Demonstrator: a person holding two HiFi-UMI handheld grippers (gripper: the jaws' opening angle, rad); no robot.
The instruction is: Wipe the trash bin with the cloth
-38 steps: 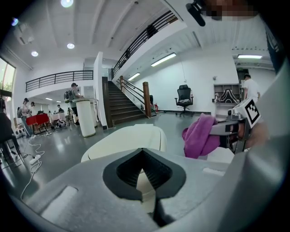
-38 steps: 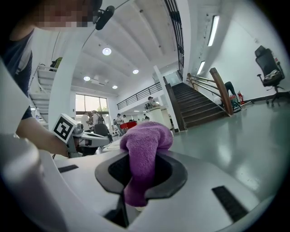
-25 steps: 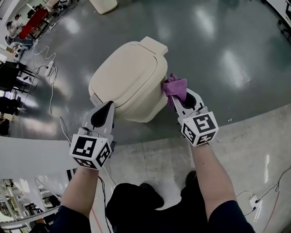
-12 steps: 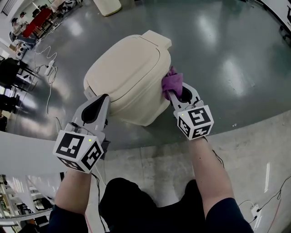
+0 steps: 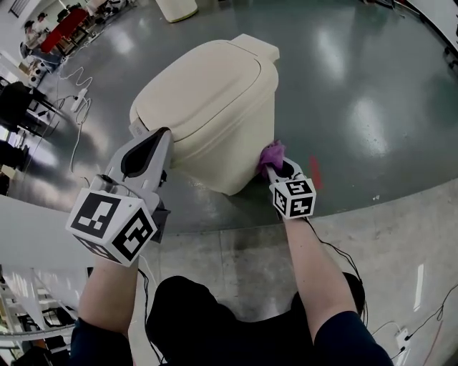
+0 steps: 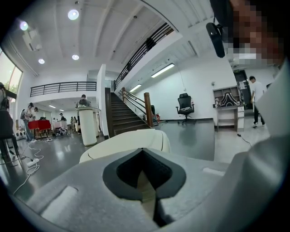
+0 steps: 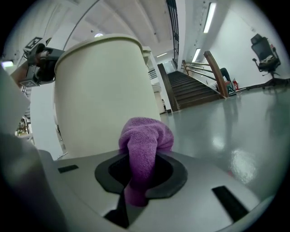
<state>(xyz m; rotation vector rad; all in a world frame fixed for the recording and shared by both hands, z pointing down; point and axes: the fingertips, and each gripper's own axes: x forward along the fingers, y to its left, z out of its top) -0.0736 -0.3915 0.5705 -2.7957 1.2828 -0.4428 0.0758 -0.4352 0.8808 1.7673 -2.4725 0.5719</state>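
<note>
A cream trash bin [image 5: 215, 107] with a closed lid stands on the grey floor. My right gripper [image 5: 272, 166] is shut on a purple cloth [image 5: 271, 154] and presses it against the bin's lower right side, near the floor. In the right gripper view the cloth [image 7: 145, 149] bulges out between the jaws, right in front of the bin wall [image 7: 102, 95]. My left gripper [image 5: 147, 154] is shut and empty, its tip at the bin's front left edge just under the lid. The left gripper view looks over the lid [image 6: 127, 145].
White cables [image 5: 75, 107] trail over the floor to the left of the bin. Behind it stands a second pale bin [image 5: 177, 8]. A lighter concrete strip [image 5: 386, 236] runs along the near side. A short red mark [image 5: 314, 171] lies on the floor by my right gripper.
My right gripper has slid the cloth down the bin's right side, from just under the lid to near the floor. The left gripper stayed at the front left edge.
</note>
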